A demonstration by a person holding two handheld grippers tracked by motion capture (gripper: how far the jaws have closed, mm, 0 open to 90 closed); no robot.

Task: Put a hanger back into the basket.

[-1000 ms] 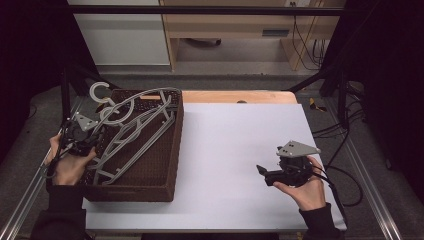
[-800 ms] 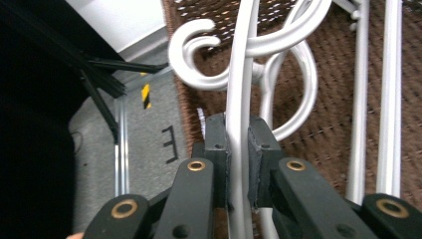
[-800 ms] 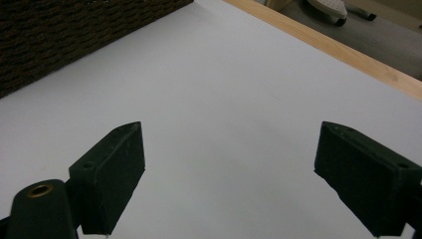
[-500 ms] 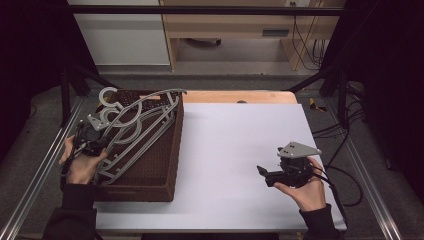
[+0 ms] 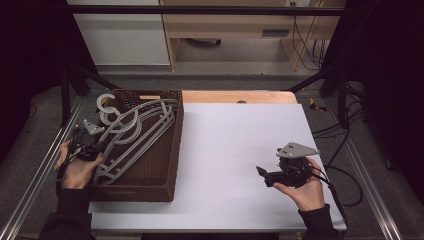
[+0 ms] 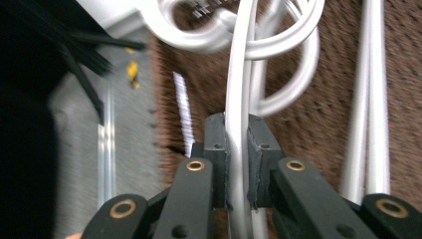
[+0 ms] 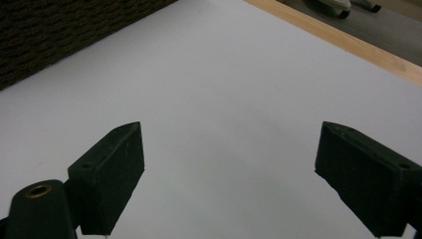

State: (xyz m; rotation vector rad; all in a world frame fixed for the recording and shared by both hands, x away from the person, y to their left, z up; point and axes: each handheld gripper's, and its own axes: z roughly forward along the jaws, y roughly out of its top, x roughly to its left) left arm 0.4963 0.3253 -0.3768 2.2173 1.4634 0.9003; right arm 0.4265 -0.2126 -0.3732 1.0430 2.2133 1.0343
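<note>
Clamped in the left gripper [image 6: 238, 164] is the thin bar of a pale grey hanger [image 6: 237, 114], its two black pads pressed flat against either side of the rod. Seen from the high view, this left gripper [image 5: 86, 145] is held at the left edge of the brown woven basket [image 5: 165, 165], which serves as the landmark. The hanger [image 5: 131, 131] is smooth moulded plastic with a rounded hook, and it is stacked with several like hangers lying aslant inside the basket, their hooks curling over the basket's far left corner. The basket is rectangular, shallow and coarsely woven, and it is set on the left part of a matte white tabletop [image 5: 235, 145] edged with light wood. Well to the right of the basket, the right gripper [image 5: 265, 175] is held low over the bare white surface; its blocky black jaws are spread wide with nothing between them, as shown in the right gripper view [image 7: 229, 174]. How many hangers lie in the stack cannot be counted, since they overlap. The hooks are blurred in the left gripper view, and the gripped rod is cut off at the lower edge.
</note>
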